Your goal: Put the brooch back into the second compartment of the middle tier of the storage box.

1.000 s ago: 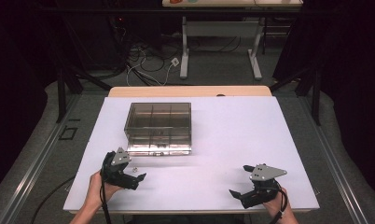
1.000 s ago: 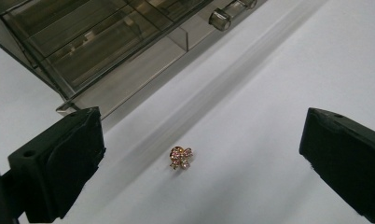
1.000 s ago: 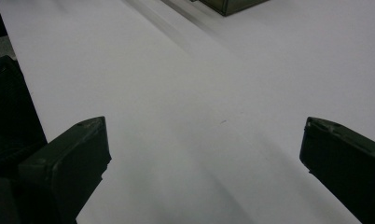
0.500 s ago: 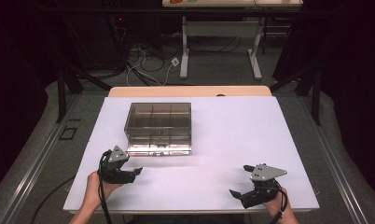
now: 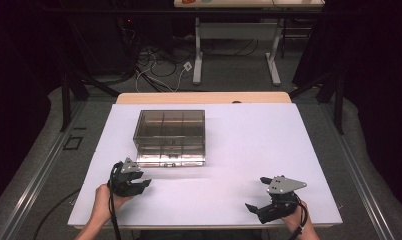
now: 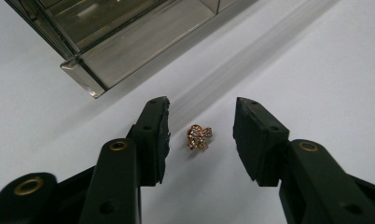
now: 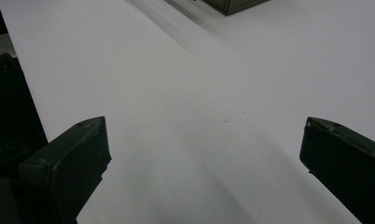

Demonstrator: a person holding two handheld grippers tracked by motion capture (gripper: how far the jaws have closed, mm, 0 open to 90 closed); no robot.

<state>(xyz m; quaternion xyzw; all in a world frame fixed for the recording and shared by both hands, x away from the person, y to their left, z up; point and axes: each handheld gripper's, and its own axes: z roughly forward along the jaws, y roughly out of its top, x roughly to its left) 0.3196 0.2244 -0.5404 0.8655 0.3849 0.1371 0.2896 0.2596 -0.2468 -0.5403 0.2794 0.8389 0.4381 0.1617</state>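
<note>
Ring (image 6: 199,136) lies untouched between closing jaws of left tool (image 6: 202,121).

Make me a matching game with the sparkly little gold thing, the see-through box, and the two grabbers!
Things:
1. gold ornament
2. clear box
3. left gripper
4. right gripper

States or places:
A. fingers wide apart over bare white table
B. lying on the table between two black fingers, touched by neither
C. fingers have just been closing around a small thing, not yet pressing it
D. standing on the table, split into compartments

Pairs: 1-B, 2-D, 3-C, 4-A
</note>
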